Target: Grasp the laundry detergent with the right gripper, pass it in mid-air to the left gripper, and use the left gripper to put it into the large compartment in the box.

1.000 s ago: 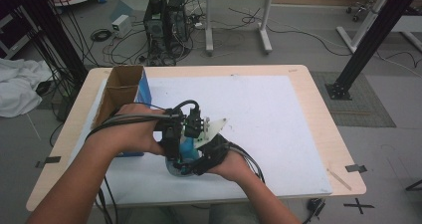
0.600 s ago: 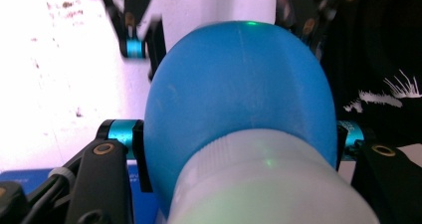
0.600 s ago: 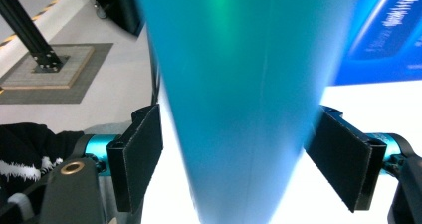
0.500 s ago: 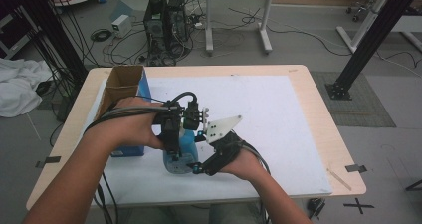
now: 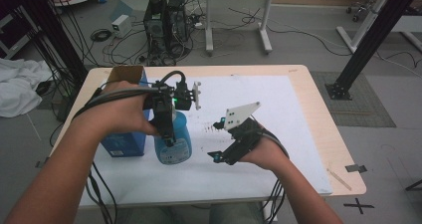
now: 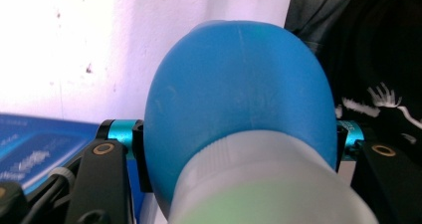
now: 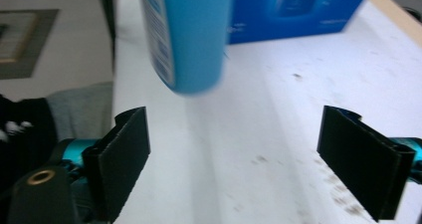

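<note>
Since prior frame R gripper [image 5: 217, 157] has pulled clear to the right, jaws just opened wide w/ nothing between, while L gripper [image 5: 169, 134] stays clamped on blue bottle [image 5: 174, 142], lifted off white sheet [image 5: 259, 104] beside blue box [image 5: 122, 144]; risk: one-sided neck hold lets bottle swing/slip.

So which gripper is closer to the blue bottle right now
Left. The left gripper is clamped on the blue bottle, holding it up beside the blue box. The right gripper sits off to the bottle's right, jaws just opened, with nothing between them.
</note>
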A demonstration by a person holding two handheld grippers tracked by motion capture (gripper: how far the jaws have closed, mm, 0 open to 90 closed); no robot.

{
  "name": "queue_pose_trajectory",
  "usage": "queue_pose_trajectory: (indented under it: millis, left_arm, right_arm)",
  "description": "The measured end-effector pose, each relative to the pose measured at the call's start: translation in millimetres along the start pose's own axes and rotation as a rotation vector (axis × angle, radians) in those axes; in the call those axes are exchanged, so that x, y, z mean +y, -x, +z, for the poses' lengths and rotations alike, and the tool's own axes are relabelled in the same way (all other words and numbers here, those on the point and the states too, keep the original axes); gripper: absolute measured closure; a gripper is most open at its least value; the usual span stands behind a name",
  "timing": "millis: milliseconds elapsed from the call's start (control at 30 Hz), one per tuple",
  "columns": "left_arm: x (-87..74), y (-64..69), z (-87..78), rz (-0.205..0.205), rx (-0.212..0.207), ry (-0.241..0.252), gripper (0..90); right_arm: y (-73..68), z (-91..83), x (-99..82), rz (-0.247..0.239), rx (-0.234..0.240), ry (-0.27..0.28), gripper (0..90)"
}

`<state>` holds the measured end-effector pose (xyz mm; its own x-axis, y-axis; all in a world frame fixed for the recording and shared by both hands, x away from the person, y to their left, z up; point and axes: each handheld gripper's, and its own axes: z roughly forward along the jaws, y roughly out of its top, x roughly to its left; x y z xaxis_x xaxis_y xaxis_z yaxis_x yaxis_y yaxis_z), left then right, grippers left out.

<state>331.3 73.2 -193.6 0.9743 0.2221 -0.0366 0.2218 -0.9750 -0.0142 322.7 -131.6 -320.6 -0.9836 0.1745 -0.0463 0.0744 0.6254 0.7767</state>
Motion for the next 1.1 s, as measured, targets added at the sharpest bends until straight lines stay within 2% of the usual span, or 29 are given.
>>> queue_pose_trajectory:
  millis: [200,333,433,467,533,567,767,833,867,967,1033,1100]
  left_arm:
    - [-10.0,-11.2,-21.1,-0.098,-0.003,0.020,39.2]
    - [-16.1,-20.1,-33.2,-0.137,0.004,0.027,39.2]
    - [-22.0,-26.2,-41.3,-0.189,0.003,0.031,39.2]
    - [-24.0,-28.2,-44.3,-0.190,0.018,0.032,39.2]
    - [-29.8,-33.7,-50.1,-0.229,0.012,0.035,39.2]
    - [-31.7,-35.8,-52.0,-0.231,0.015,0.036,39.2]
    - [-52.3,-49.8,-66.5,-0.312,0.011,0.053,39.2]
    - [-60.7,-54.6,-71.9,-0.335,0.023,0.060,39.2]
    - [-64.7,-56.0,-73.4,-0.361,0.026,0.074,39.2]
    - [-77.1,-63.9,-80.4,-0.397,0.023,0.065,39.2]
    - [-83.7,-67.8,-82.7,-0.440,0.024,0.073,39.1]
    - [-90.3,-72.5,-85.3,-0.450,0.027,0.069,39.2]
  right_arm:
    - [9.6,-15.5,0.1,-0.013,-0.031,-0.044,11.9]
    - [13.7,-22.3,-0.1,-0.015,-0.049,-0.076,11.9]
    - [15.4,-26.3,-1.3,-0.020,-0.052,-0.083,12.0]
    - [15.7,-26.9,-1.6,-0.016,-0.056,-0.081,11.9]
    - [15.2,-28.7,-2.4,0.001,-0.056,-0.090,11.9]
    - [16.6,-29.7,-3.0,-0.008,-0.058,-0.092,11.9]
    - [20.6,-33.1,-5.7,0.016,-0.069,-0.113,11.9]
    - [22.2,-34.5,-5.4,0.020,-0.070,-0.121,11.9]
    - [22.4,-35.3,-4.9,0.023,-0.068,-0.127,11.9]
    - [24.1,-37.5,-4.1,0.035,-0.074,-0.139,12.0]
    - [26.6,-38.1,-4.5,0.040,-0.072,-0.152,11.9]
    - [30.6,-38.5,-5.2,0.046,-0.073,-0.167,11.9]
